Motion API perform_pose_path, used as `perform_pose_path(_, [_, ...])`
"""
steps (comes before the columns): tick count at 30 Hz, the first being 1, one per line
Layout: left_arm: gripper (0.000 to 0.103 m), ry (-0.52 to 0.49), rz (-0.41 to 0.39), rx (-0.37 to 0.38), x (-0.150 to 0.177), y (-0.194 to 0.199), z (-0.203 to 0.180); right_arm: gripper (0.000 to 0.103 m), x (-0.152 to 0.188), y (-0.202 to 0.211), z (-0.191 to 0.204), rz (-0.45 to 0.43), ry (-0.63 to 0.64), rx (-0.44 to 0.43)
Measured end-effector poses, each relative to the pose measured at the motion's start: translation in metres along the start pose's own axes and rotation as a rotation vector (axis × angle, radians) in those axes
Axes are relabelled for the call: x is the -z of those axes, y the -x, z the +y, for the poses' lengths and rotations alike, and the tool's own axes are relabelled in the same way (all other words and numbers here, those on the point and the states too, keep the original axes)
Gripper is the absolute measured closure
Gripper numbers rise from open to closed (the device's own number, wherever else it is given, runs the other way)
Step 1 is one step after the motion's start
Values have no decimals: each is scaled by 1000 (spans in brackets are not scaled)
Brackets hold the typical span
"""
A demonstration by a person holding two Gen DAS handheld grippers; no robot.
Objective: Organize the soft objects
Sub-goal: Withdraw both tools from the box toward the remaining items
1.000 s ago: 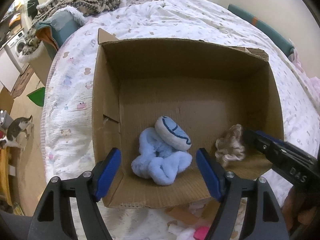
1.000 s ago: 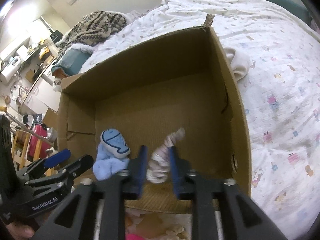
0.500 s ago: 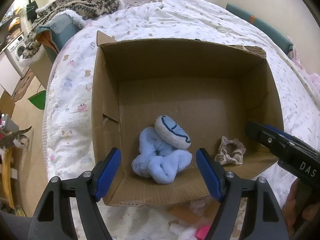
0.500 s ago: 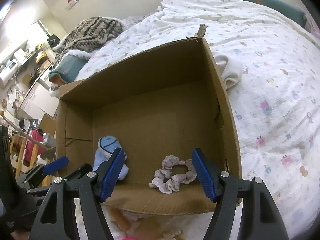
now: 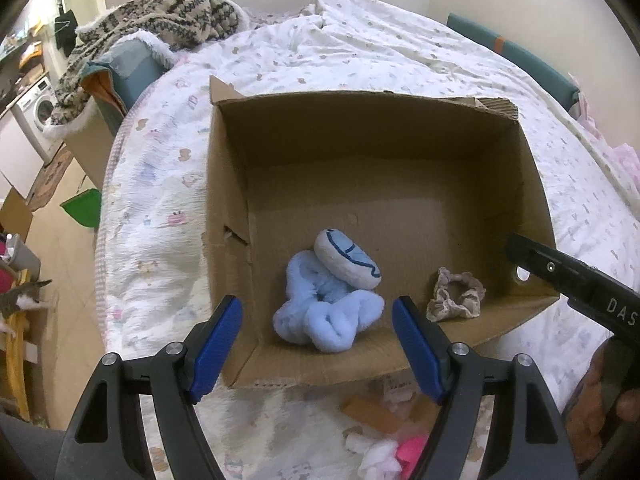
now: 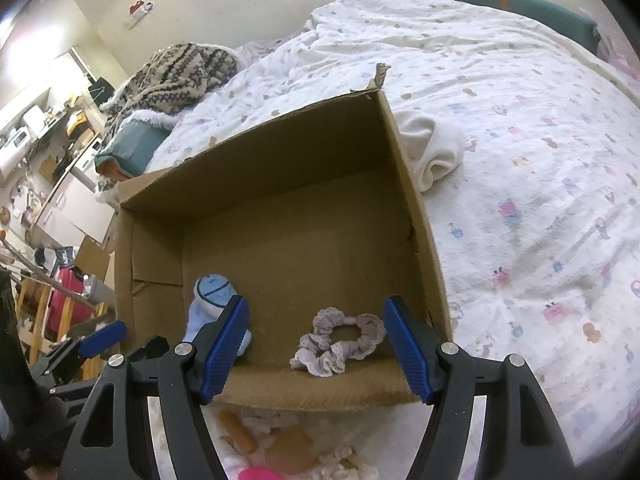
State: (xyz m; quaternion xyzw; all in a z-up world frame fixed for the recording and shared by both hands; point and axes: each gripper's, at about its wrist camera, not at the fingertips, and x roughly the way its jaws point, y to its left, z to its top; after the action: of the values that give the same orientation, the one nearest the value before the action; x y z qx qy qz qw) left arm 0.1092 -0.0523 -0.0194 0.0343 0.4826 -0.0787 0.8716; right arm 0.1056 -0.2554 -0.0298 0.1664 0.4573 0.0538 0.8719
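A: Item one, the container?

B: One cardboard box (image 5: 400, 152), open at the top, standing on a bed (image 5: 360, 52) with a white printed quilt. A torn flap stands up at one far corner.

A: Contents of the box?

B: Two soft things, both on the floor of the box near its front wall. A pale blue plush toy (image 5: 328, 316), crumpled, with a white face patch stitched in dark blue on top; it lies left of centre in the left wrist view. A frilly beige scrunchie (image 6: 340, 338), lying flat as a loop, sits apart from the toy toward the right wall.

A: Left gripper (image 5: 318, 344)?

B: Jaws spread wide, nothing between the blue pads. It hangs over the front edge of the box, with the plush toy in line with the gap but lower down and untouched.

A: Right gripper (image 6: 316, 350)?

B: Jaws have just been opening and now stand wide. The scrunchie lies in the gap between the pads, free of both.

A: Outside the box?

B: A white cloth (image 6: 432, 152) bundled on the quilt just beside the right wall. A patterned knit blanket (image 5: 160, 16) heaped at the far end of the bed. Small pink, orange and white bits on the quilt in front of the box, too blurred to name.
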Motion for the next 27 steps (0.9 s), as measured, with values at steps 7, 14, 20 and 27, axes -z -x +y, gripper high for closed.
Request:
perform_pose_path(7, [28,29,-13,-9,13,19,10,29,12,22,-2,-13,14,18])
perform_pose_path(14, [28,86,4,-7,33,30,23,29,30,40,-7,-9,-13,14])
perform_pose_path(20, [28,117,8,-2,46,39,26,29,43,46,-5,6,-20,21])
perform_pose_path(27, [28,120,12,-3,61,46,26,29,57,49,-2,38,-30,18])
